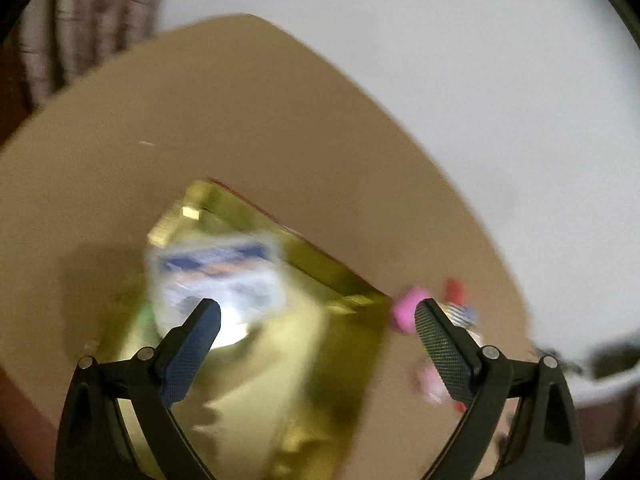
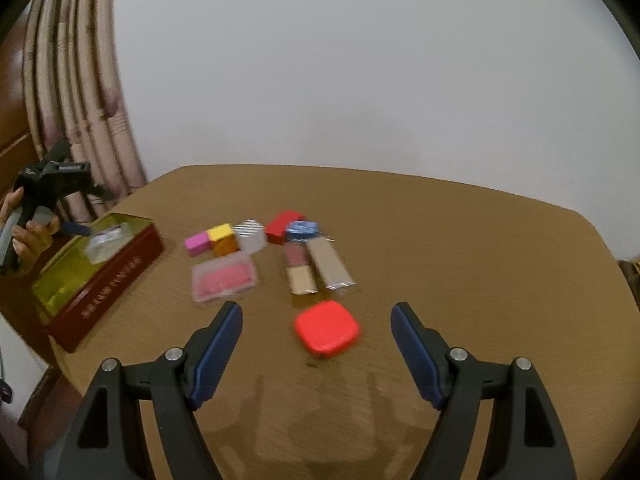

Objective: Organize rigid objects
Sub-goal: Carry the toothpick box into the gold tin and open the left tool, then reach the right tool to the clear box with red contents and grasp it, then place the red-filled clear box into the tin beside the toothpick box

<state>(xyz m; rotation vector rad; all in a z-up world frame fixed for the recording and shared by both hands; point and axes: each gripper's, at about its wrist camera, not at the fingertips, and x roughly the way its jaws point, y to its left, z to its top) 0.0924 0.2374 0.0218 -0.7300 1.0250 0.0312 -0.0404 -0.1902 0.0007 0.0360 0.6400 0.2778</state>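
Over at the table's left edge sits the tin (image 2: 100, 264), dark red outside and gold inside, with a small clear box (image 2: 106, 242) lying in it; in the left wrist view that box (image 1: 218, 276) is blurred but lies free below the tool. A hand (image 2: 30, 236) holds the left gripper (image 1: 316, 320) tilted down above the tin, jaws spread wide and holding nothing. Mid-table lies a loose cluster: a pink block (image 2: 197, 243), a yellow block (image 2: 222, 237), a striped box (image 2: 250, 234), a red box (image 2: 284, 222), a blue piece (image 2: 302, 230), a pink case (image 2: 224, 280) and two long boxes (image 2: 320, 270). Nearer, a red square case (image 2: 326, 328) lies just ahead of the right gripper (image 2: 316, 316), whose jaws stand wide apart above the table (image 2: 480, 260), empty.
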